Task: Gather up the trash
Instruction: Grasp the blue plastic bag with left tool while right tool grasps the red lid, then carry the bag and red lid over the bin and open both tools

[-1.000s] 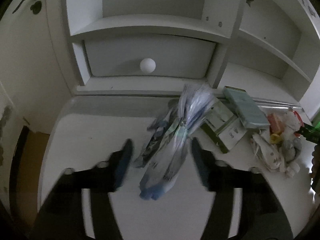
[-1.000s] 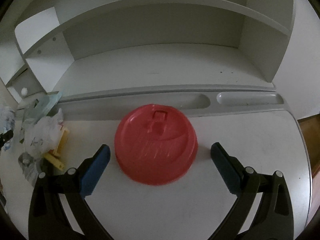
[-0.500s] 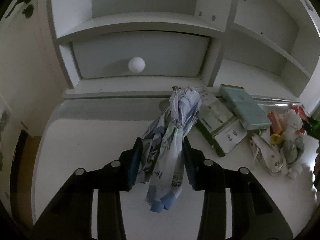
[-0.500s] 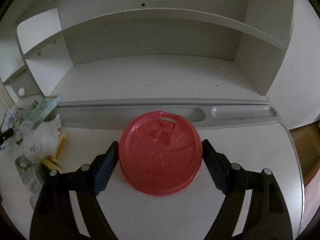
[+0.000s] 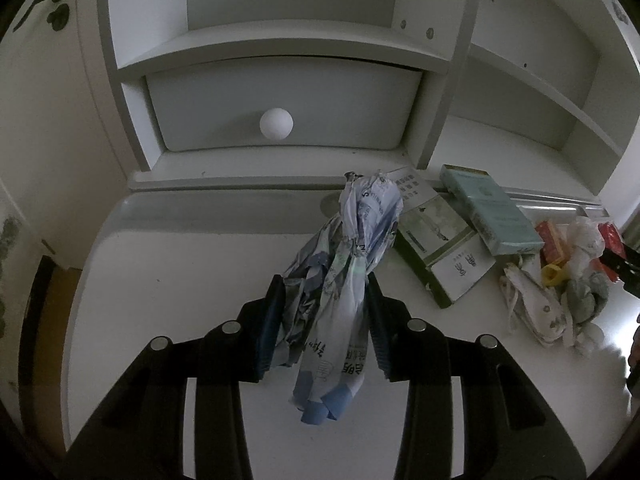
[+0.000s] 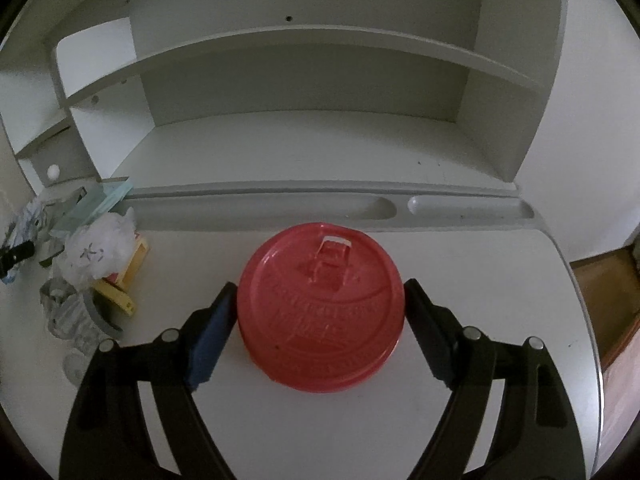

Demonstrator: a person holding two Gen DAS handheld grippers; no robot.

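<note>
My left gripper [image 5: 323,300] is shut on a crumpled white-and-blue plastic wrapper [image 5: 348,264] and holds it over the white desk [image 5: 168,280]. My right gripper [image 6: 320,300] is shut on a red plastic cup lid [image 6: 320,308], both pads against its rim, just above the desk [image 6: 480,280]. A pile of trash lies to the right in the left wrist view [image 5: 568,280] and at the left in the right wrist view [image 6: 92,272]: a white plastic bag, yellow and red scraps, grey wrappers.
Two flat cardboard boxes [image 5: 444,248] and a pale green box [image 5: 488,208] lie behind the wrapper. A drawer with a round white knob [image 5: 276,124] sits at the back. Shelves [image 6: 304,80] and a pen groove [image 6: 468,206] line the desk's rear. The desk edge [image 6: 580,300] curves at right.
Both grippers have closed: the left on the wrapper, the right on the red lid. The wrapper is squeezed narrower and has risen a little.
</note>
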